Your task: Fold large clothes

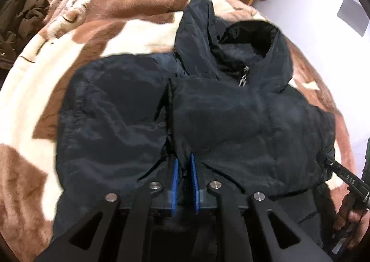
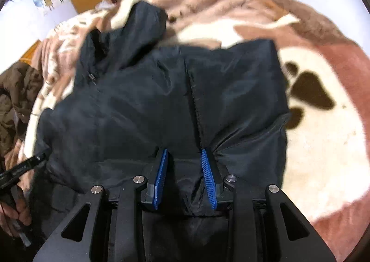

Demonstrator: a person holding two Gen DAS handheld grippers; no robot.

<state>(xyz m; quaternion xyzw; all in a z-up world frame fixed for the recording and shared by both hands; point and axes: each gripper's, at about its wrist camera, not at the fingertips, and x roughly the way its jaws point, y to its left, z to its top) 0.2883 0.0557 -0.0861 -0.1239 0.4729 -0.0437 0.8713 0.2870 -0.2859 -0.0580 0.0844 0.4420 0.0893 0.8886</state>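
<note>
A puffy black jacket, slick nylon w/ hood & zip, is spread on the bed's furry brown-and-cream blanket. Its hem is pinched nearly shut in the left claw; a thicker fold is gripped by the right claw, blue ribbed pads part-open.

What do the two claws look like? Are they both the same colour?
Yes, they match. The left claw and the right claw each have two bright blue pads on black fingers; the right claw's pads show ridges. Behind them sit black angular arms with triangular cut-outs and round silver bolts. White lettering marks each claw's side. No sleeves or cables are visible.
</note>
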